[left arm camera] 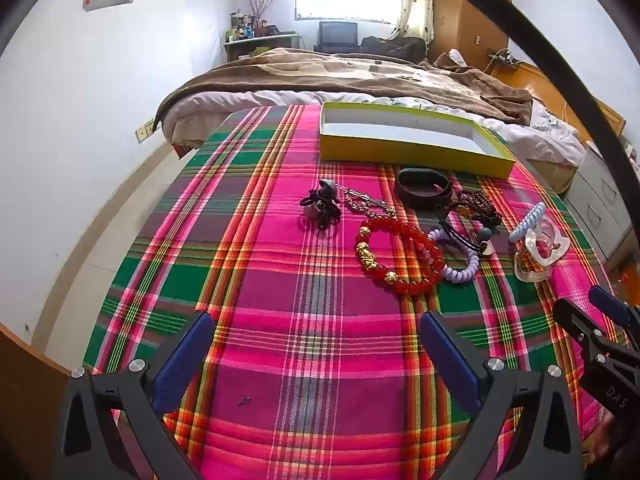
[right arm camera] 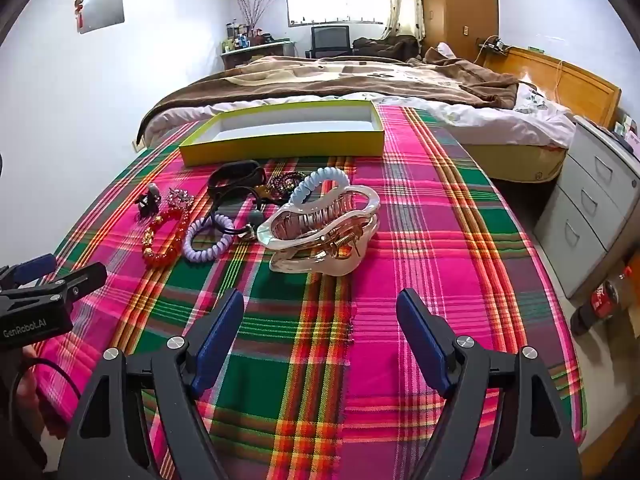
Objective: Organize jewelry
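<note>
Both your left gripper (left arm camera: 316, 356) and right gripper (right arm camera: 320, 338) gape empty; straddle the pearly plastic claw clip (right arm camera: 320, 236) squarely for the shallow yellow-green box (right arm camera: 280, 144).

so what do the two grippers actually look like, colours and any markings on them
Both match: the left gripper and right gripper have black angular frames with triangular cut-outs, silver round bolts and flat blue pads on the fingers. The left gripper body reads "GenRobot.AI" in the right wrist view; the right one shows "DAS" in the left wrist view. A black cable loops nearby.
</note>
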